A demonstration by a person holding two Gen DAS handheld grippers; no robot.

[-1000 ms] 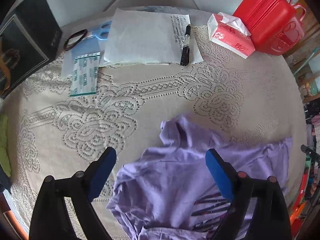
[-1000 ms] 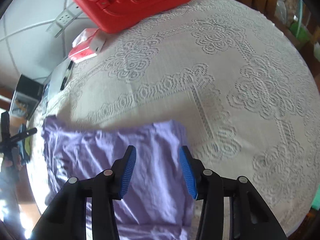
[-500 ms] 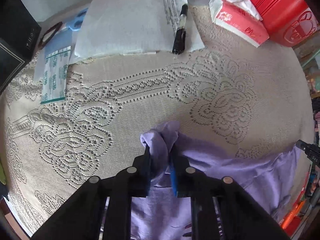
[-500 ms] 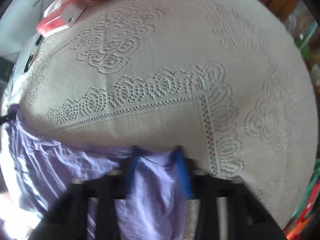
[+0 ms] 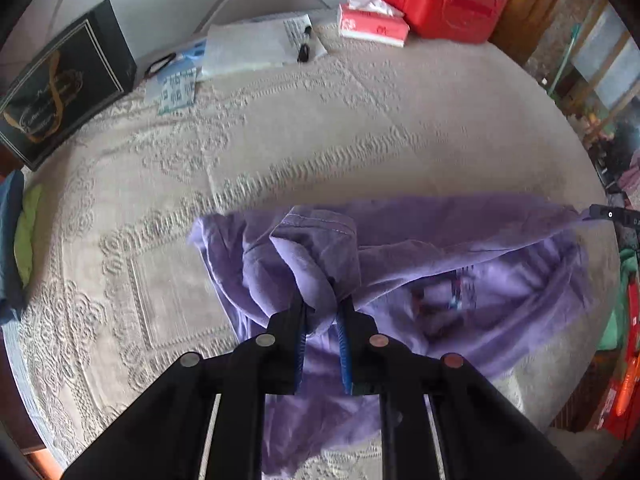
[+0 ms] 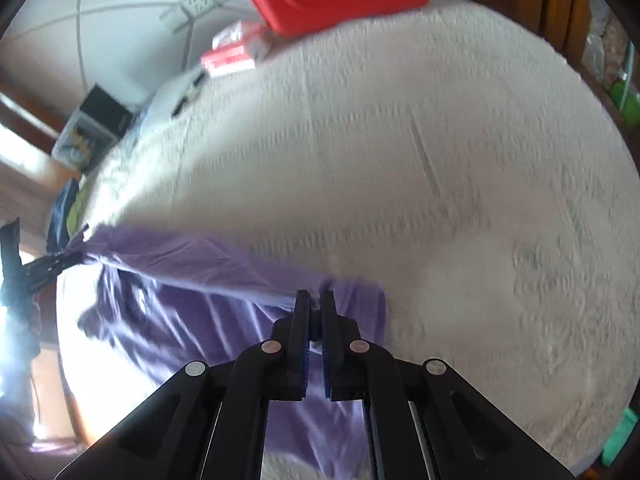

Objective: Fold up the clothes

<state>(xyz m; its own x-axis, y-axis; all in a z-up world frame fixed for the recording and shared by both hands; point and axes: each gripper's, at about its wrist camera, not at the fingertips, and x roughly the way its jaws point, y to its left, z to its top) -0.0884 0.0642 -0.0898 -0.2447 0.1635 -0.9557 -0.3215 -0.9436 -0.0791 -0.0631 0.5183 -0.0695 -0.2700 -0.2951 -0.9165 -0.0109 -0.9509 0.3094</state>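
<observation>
Covering the whole round table (image 5: 400,128) is a cream lace cloth with raised floral patterning, and over its near part hangs the lilac T-shirt (image 5: 460,248), a thin, limp knit with a dark printed panel, lifted along one edge and sagging below it. That stretched edge is the long axis, running straight across from the left gripper (image 5: 320,312), pressed together on a bunched, stitched sleeve hem, to the right gripper (image 6: 314,308), likewise pinching a fabric corner. Judging by this, neither hand is nearer; each holds one end, the body trailing toward the person.
</observation>
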